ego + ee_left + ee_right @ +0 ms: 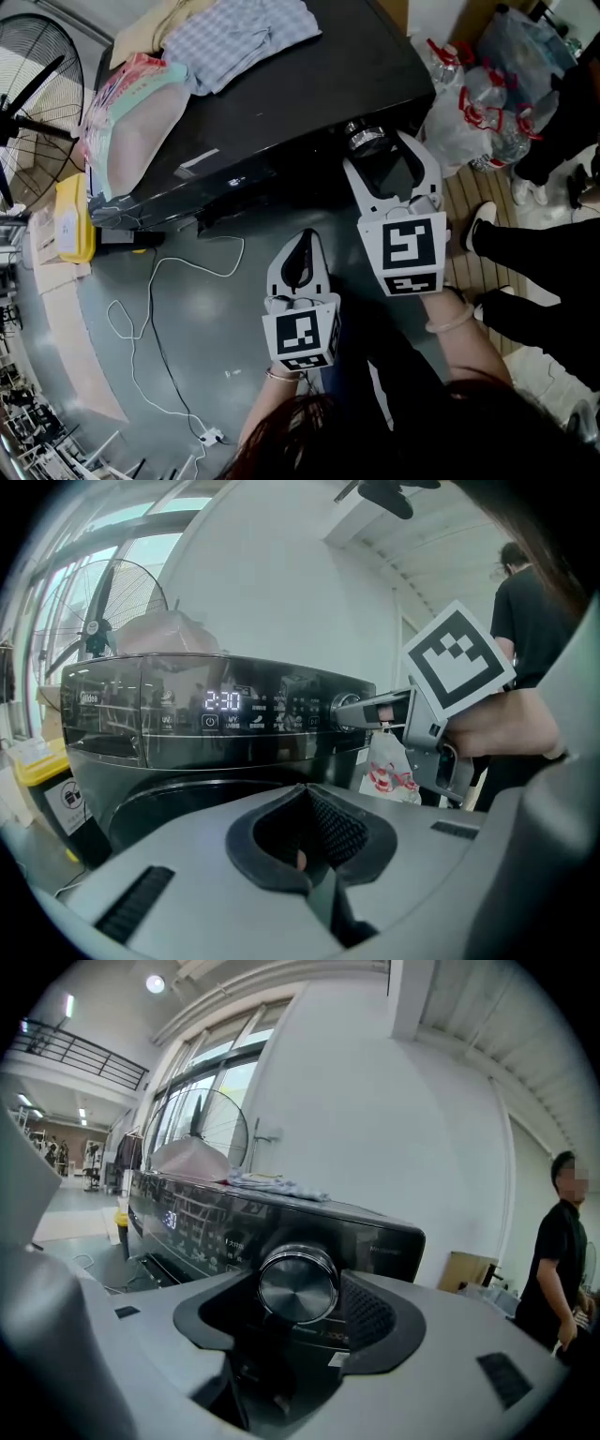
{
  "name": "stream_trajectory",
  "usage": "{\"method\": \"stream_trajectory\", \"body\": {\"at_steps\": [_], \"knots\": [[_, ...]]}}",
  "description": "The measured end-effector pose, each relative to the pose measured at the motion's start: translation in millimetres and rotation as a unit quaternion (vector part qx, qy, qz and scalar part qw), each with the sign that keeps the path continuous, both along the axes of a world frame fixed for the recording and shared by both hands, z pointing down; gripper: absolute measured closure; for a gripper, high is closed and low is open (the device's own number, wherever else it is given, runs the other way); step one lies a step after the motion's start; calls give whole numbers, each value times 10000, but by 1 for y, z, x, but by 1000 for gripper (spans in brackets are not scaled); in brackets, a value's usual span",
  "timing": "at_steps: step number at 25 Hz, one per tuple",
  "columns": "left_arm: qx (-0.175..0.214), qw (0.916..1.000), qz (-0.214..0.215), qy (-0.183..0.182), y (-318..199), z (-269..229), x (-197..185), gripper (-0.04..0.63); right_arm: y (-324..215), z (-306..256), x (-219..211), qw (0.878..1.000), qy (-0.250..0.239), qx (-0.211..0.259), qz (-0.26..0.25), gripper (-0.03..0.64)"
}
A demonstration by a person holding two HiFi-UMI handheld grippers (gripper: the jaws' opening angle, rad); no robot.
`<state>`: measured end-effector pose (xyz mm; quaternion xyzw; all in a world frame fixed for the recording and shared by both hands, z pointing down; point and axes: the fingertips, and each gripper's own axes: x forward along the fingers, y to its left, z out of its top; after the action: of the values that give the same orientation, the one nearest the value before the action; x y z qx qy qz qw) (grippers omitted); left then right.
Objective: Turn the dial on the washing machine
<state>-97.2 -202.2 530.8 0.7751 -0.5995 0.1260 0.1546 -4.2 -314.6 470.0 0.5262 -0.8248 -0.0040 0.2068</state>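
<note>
The left gripper (302,246) is clenched on nothing, held back from the washing machine (281,103) over open floor (197,309). The machine's lit display (223,701) reads "2:30". At the panel's right end, near the corner, the round metal dial (298,1283) faces straight outward, axis level, between the spread, released jaws of the right gripper (382,155).

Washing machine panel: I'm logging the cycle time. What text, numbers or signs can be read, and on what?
"2:30": lit display on the washing machine.
Panel icon labels: too small to read.
Marker cube on the right gripper: black-and-white squares only, no words.
</note>
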Motion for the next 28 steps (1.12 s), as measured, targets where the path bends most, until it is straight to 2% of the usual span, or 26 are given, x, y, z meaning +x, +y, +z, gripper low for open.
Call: {"method": "stream_trajectory", "body": {"at_steps": [5, 10, 14, 17, 22, 24, 26, 28], "knots": [[50, 9999, 124, -9, -1, 1, 4, 581, -2, 4, 1, 10000, -18, -25, 27, 324], [13, 10000, 16, -8, -2, 1, -1, 581, -3, 5, 5, 9958, -828, -306, 243, 324], [58, 10000, -19, 41, -4, -1, 0, 581, -4, 7, 10, 9830, -1656, -653, 444, 324], [49, 10000, -33, 32, -4, -3, 0, 581, -4, 6, 10, 9757, -1984, -775, 510, 324], [7, 10000, -33, 2, -3, -1, 1, 581, -5, 6, 10, 9744, -2058, -778, 458, 324], [1, 10000, -25, 6, -2, -1, 2, 581, -5, 6, 10, 9772, -1943, -750, 413, 324], [-6, 10000, -23, 6, -2, -1, 2, 581, -4, 4, 10, 9843, -1617, -629, 327, 321], [-14, 10000, -20, -8, -1, 0, 2, 581, -2, 2, 8, 9930, -1087, -421, 178, 307]]}}
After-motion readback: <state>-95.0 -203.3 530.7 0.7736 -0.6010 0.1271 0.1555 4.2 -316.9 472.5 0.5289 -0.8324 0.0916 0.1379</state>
